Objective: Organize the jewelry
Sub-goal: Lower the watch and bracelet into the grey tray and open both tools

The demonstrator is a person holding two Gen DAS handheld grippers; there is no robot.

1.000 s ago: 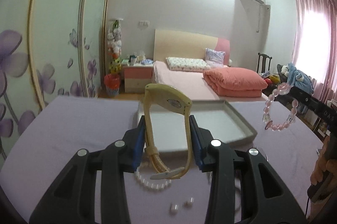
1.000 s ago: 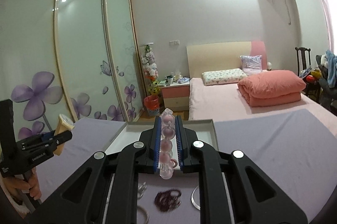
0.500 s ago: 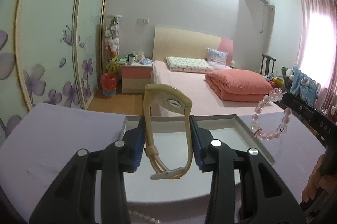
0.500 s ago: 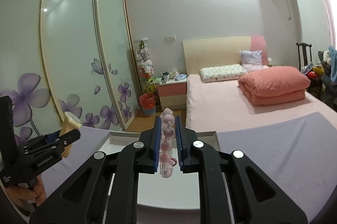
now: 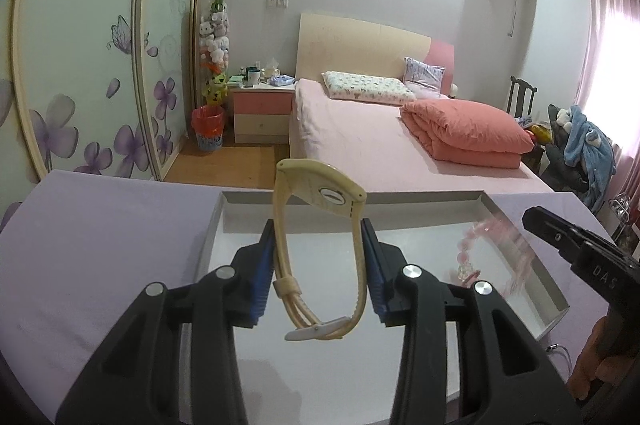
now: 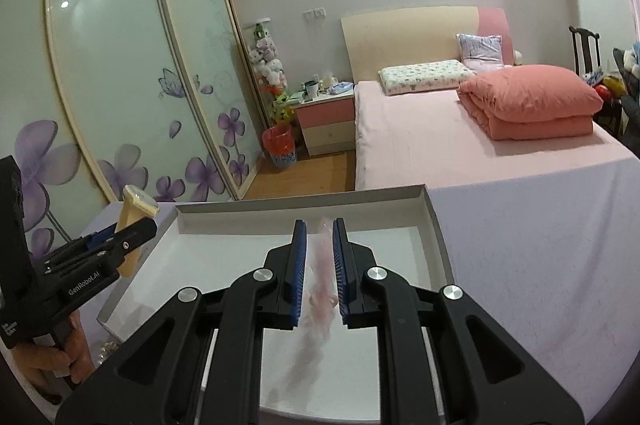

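Pink beads blur into a streak between the blue pads of the right gripper (image 6: pixel 320 273): its jaws are opening and the bead bracelet (image 6: pixel 322 285) is slipping free, where half a second ago it sat pinched and sharp in the same view. From the left wrist the bracelet (image 5: pixel 486 249) shows as a smear over the right part of the white tray (image 5: pixel 224 221), seemingly dropping onto its floor, so that piece looks as good as delivered. Both grippers have come forward from the purple cloth (image 5: pixel 100 245) to stand over the tray. The left gripper (image 5: pixel 318 275) is part-way open and clamped on the cream watch (image 5: pixel 320 245), its strap loop upright between the pads, above the tray's left half; I judge its release comes next. Motion blur hides whether the bracelet has landed or touches a pad. The tray's near edge is hidden behind the gripper bodies, and only a fingertip (image 5: pixel 596 357) of the holding hand shows.
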